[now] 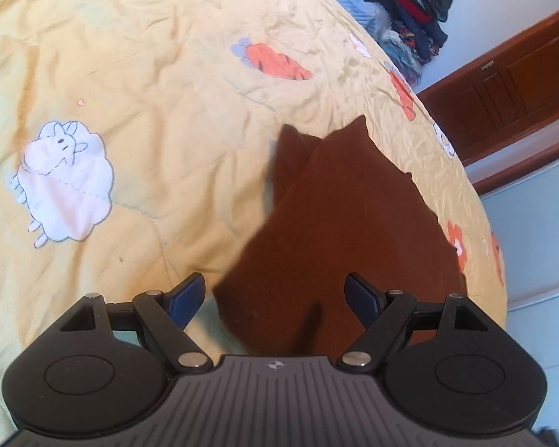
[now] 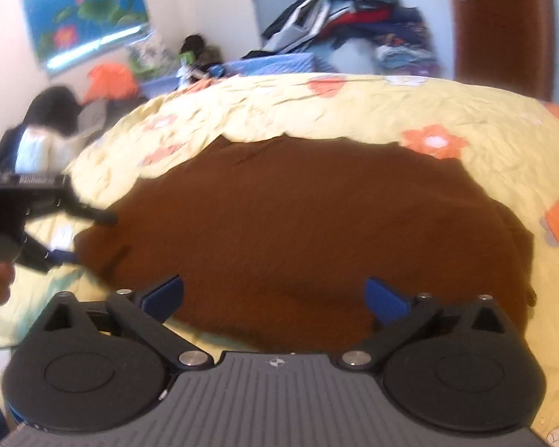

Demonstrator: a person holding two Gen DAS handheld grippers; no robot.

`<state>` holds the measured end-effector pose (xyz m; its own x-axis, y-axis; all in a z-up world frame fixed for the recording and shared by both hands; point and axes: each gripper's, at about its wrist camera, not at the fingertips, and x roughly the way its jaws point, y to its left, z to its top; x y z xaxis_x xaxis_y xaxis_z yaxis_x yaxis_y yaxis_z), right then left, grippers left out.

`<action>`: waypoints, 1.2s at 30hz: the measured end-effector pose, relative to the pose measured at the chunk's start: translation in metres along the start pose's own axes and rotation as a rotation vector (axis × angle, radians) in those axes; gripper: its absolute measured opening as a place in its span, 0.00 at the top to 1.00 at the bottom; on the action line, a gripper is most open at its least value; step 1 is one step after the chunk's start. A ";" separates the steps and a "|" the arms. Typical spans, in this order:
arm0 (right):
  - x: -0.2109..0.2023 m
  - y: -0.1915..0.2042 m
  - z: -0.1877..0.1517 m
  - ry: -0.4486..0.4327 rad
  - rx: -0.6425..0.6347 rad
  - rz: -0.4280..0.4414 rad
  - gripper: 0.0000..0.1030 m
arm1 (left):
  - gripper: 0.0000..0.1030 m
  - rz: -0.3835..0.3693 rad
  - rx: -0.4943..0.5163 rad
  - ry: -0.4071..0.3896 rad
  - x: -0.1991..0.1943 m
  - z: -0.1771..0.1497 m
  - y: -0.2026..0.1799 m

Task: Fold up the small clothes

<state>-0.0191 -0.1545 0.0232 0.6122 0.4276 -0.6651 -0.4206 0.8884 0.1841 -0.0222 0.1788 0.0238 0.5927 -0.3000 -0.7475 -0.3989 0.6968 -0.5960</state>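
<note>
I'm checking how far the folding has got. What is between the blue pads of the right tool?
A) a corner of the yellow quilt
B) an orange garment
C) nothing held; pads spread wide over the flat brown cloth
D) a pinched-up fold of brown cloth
C: in the right wrist view the right tool has its blue pads far apart, over the brown knitted garment lying flat on the yellow flower-print quilt.
</note>
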 end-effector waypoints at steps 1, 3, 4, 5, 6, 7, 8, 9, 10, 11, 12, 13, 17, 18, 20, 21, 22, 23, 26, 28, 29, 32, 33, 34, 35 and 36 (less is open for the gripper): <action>0.009 -0.004 -0.005 0.049 -0.001 -0.012 0.00 | 0.20 -0.014 -0.016 0.006 0.001 0.001 0.004; 0.011 0.000 -0.019 0.025 -0.072 -0.030 0.00 | 0.20 -0.038 -0.058 -0.003 -0.001 -0.001 0.011; 0.012 0.004 -0.023 0.036 -0.105 -0.042 0.00 | 0.20 -0.054 -0.087 -0.014 -0.001 -0.002 0.014; 0.012 0.009 -0.024 0.039 -0.134 -0.059 0.00 | 0.19 -0.071 -0.133 -0.038 -0.005 -0.006 0.021; 0.012 0.011 -0.024 0.046 -0.143 -0.066 0.00 | 0.17 -0.093 -0.187 -0.068 -0.006 -0.010 0.025; 0.011 0.012 -0.023 0.046 -0.135 -0.064 0.00 | 0.16 -0.117 -0.232 -0.092 -0.007 -0.014 0.027; 0.008 0.009 -0.021 0.045 -0.112 -0.056 0.00 | 0.16 -0.123 -0.240 -0.101 -0.006 -0.016 0.026; 0.007 0.006 -0.018 0.042 -0.082 -0.044 0.00 | 0.15 -0.116 -0.226 -0.104 -0.005 -0.017 0.022; 0.004 0.002 -0.015 0.036 -0.049 -0.028 0.00 | 0.15 -0.104 -0.209 -0.106 -0.004 -0.018 0.017; 0.000 -0.001 -0.013 0.028 -0.013 -0.010 0.00 | 0.15 -0.092 -0.187 -0.106 -0.002 -0.018 0.012; -0.004 -0.005 -0.011 0.016 0.021 0.009 0.00 | 0.16 -0.080 -0.160 -0.104 0.000 -0.017 0.006; -0.008 -0.011 -0.009 0.001 0.054 0.029 0.00 | 0.16 -0.061 -0.120 -0.104 0.001 -0.016 0.001; -0.026 -0.030 -0.001 -0.061 0.165 0.108 0.00 | 0.71 0.084 0.043 -0.109 0.014 -0.012 -0.024; -0.030 -0.036 0.000 -0.078 0.191 0.127 0.00 | 0.73 0.117 0.058 -0.100 0.018 -0.011 -0.028; -0.039 -0.050 0.002 -0.115 0.253 0.168 0.00 | 0.81 0.137 0.064 -0.096 0.018 -0.011 -0.035; -0.043 -0.059 0.003 -0.134 0.288 0.193 0.00 | 0.82 0.149 0.079 -0.100 0.018 -0.011 -0.043; -0.047 -0.069 0.003 -0.156 0.329 0.220 0.00 | 0.83 0.163 0.109 -0.115 0.016 -0.013 -0.054; -0.051 -0.079 0.003 -0.178 0.376 0.245 0.00 | 0.84 0.164 0.155 -0.131 0.013 -0.015 -0.069; -0.061 -0.118 0.000 -0.252 0.558 0.351 0.00 | 0.84 0.137 0.376 -0.196 0.011 -0.035 -0.135; -0.065 -0.147 -0.004 -0.304 0.688 0.416 0.00 | 0.84 0.097 0.575 -0.232 0.015 -0.066 -0.186; -0.065 -0.160 -0.006 -0.321 0.740 0.433 0.00 | 0.84 0.068 0.685 -0.234 0.020 -0.088 -0.210; -0.068 -0.195 -0.013 -0.352 0.841 0.422 0.00 | 0.84 -0.020 0.994 -0.179 0.046 -0.163 -0.254; -0.068 -0.203 -0.015 -0.354 0.856 0.414 0.00 | 0.84 -0.039 1.069 -0.155 0.056 -0.184 -0.259; -0.066 -0.210 -0.017 -0.349 0.872 0.411 0.00 | 0.84 -0.037 1.129 -0.130 0.069 -0.201 -0.261; -0.064 -0.216 -0.020 -0.343 0.892 0.414 0.00 | 0.84 -0.011 1.169 -0.099 0.082 -0.217 -0.260; -0.061 -0.221 -0.024 -0.335 0.914 0.423 0.00 | 0.84 0.014 1.189 -0.091 0.091 -0.225 -0.259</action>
<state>0.0207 -0.3804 0.0057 0.7456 0.6319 -0.2114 -0.0651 0.3848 0.9207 -0.0227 -0.1754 0.0444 0.6599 -0.2736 -0.6998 0.4641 0.8809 0.0932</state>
